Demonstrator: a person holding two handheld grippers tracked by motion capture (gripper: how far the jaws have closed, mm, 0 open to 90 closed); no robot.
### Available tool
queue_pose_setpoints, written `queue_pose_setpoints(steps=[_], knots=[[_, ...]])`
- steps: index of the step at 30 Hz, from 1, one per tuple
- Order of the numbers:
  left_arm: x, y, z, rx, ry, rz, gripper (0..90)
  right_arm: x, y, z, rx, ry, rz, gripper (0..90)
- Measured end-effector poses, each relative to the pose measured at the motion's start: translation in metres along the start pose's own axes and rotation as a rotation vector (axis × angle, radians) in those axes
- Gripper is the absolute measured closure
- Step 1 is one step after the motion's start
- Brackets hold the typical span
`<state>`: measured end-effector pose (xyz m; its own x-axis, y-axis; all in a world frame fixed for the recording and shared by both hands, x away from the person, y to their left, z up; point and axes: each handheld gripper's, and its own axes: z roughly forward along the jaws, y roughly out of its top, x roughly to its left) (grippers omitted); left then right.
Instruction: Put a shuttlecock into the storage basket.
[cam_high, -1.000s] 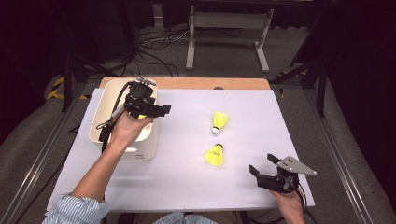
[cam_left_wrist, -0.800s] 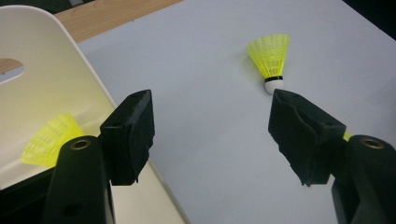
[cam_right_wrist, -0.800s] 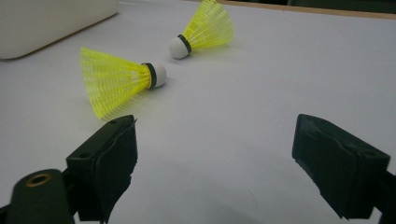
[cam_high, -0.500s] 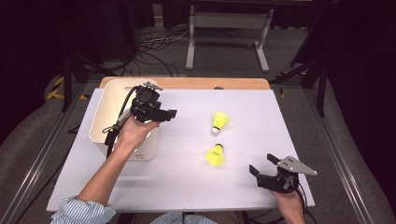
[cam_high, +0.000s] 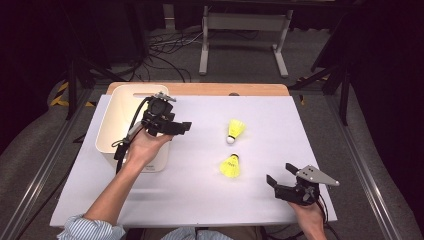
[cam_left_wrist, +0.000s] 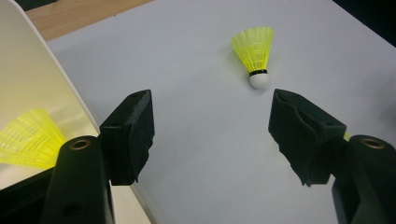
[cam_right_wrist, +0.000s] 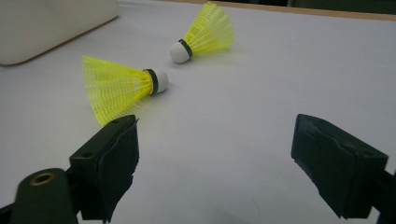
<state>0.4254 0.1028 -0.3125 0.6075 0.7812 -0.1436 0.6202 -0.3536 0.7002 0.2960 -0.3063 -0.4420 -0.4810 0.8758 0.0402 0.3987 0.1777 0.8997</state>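
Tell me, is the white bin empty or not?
Not empty: the left gripper view shows a yellow shuttlecock lying inside the white bin.

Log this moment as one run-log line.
left gripper: open, at bin rim | right gripper: open, idle | shuttlecock in bin: one | shuttlecocks on table: far, near

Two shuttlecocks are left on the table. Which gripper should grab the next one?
Probably the right gripper: it sits open, low on the table, near the closest shuttlecock. The left gripper, also open, hangs at the bin rim, farther off.
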Motion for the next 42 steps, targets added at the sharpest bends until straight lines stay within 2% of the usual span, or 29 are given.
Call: queue_pose_setpoints(steps=[16,30,42], knots=[[-0.012,-0.008,0.009,0.011,-0.017,0.011,32.0,0.004,0.013,0.006,0.003,0.029,0.014,18.4],[-0.023,-0.015,0.017,0.029,-0.008,0.044,31.7,0.012,0.023,0.012,0.068,0.073,0.025,27.6],[-0.029,-0.023,0.023,0.044,-0.003,0.044,31.7,0.021,0.030,0.020,0.130,0.097,0.022,35.8]])
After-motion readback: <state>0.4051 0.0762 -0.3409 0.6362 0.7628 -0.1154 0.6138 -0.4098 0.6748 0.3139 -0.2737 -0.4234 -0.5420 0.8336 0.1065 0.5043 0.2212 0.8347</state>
